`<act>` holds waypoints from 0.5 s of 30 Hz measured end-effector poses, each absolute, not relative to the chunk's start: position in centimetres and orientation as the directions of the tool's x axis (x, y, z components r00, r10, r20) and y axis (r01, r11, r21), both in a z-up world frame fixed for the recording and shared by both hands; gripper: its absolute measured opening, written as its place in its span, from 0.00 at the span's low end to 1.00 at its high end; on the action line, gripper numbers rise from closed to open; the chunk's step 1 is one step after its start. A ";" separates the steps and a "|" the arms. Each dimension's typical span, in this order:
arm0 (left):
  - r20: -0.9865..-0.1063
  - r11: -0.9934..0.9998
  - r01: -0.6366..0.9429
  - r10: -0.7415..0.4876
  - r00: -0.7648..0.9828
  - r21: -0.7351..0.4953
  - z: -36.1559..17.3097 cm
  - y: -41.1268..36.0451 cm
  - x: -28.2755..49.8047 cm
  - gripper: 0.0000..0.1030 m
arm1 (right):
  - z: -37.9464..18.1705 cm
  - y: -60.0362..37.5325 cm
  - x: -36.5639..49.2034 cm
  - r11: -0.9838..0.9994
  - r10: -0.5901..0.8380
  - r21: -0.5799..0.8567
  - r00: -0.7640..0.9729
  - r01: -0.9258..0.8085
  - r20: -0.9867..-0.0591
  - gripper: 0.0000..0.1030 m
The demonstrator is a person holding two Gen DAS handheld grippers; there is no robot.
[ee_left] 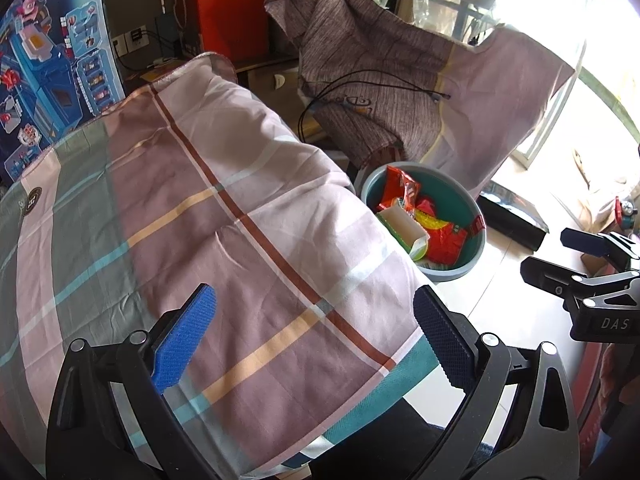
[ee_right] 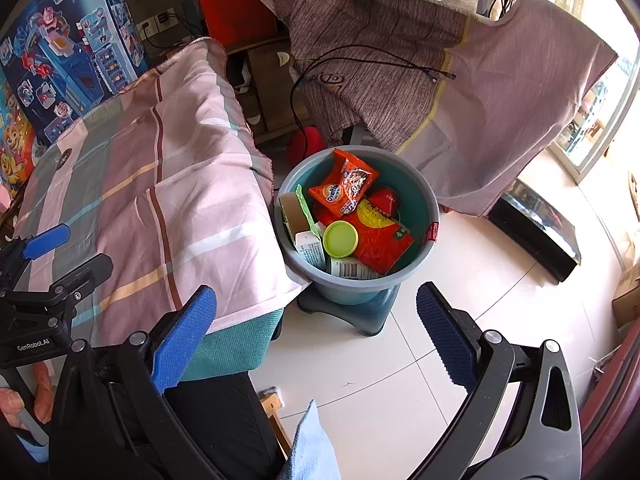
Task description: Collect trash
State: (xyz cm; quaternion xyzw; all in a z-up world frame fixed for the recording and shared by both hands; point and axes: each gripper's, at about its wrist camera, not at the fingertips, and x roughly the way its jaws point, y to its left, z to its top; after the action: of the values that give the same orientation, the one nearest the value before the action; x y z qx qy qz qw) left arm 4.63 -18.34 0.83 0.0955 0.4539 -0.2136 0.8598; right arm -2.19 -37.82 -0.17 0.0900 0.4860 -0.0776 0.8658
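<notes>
Though gaping wide, both tools (ee_left: 314, 338) (ee_right: 316, 336) empty.

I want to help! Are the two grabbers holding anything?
Left gripper: open, holding nothing.
Right gripper: open, holding nothing.

The left wrist view is looking down across the plaid-covered surface (ee_left: 224, 216), the bin (ee_left: 460, 200) at two o'clock. The right wrist view is hovering nearer, facing the bin (ee_right: 416, 208) at twelve. Both are sharing surface, bin and draped cloth (ee_left: 400, 92).
</notes>
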 end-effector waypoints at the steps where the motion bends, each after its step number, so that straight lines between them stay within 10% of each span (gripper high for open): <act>1: -0.821 0.892 0.451 -0.277 0.499 -0.027 0.8 -18.3 4.6 0.96 | -0.2 -37.8 -2.2 0.972 -0.047 0.080 0.515 0.221 -0.856 0.93; 15: -0.826 0.905 0.426 -0.258 0.501 -0.024 0.4 -17.8 4.9 0.96 | -0.8 -37.6 -1.7 0.974 -0.039 0.079 0.502 0.213 -0.864 0.93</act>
State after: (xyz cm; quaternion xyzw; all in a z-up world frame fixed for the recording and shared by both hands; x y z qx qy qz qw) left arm 4.89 -17.75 0.35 0.0914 0.4583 -0.1984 0.8615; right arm -1.74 -37.55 -0.80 0.0879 0.4935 -0.0731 0.8622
